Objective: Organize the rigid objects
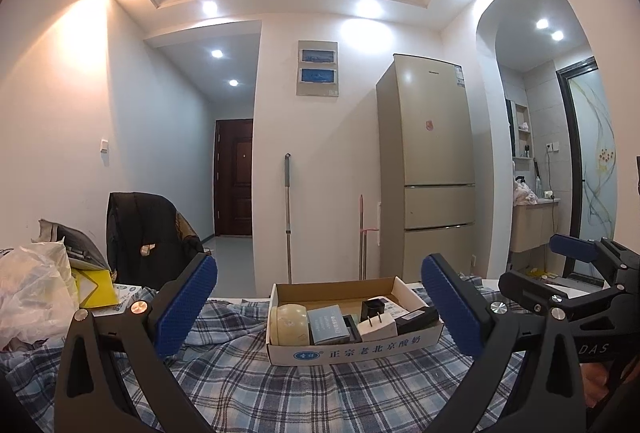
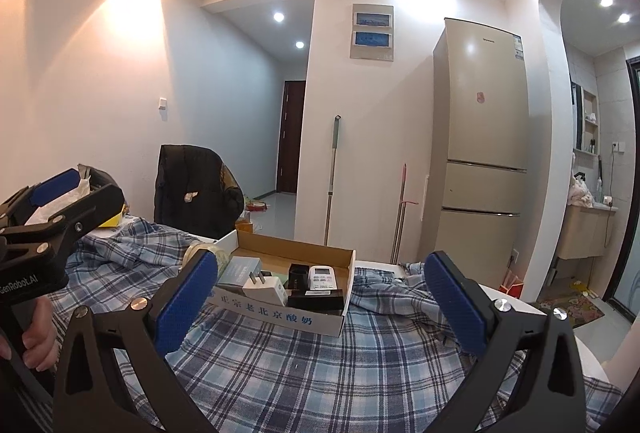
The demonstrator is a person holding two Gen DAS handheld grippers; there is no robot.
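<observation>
Both tongs (image 1: 319,307) (image 2: 320,303) gape above bare plaid cloth (image 1: 280,389) before the box (image 1: 352,351).

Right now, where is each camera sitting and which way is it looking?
Left wrist: sits on the left hand-held gripper, open, facing the cardboard box on the plaid cloth; the right hand-held gripper shows at its right edge.
Right wrist: sits on the right hand-held gripper, open, facing the same box from further right; the left one and a hand show at left.
Both share the box, cloth and fridge.
</observation>
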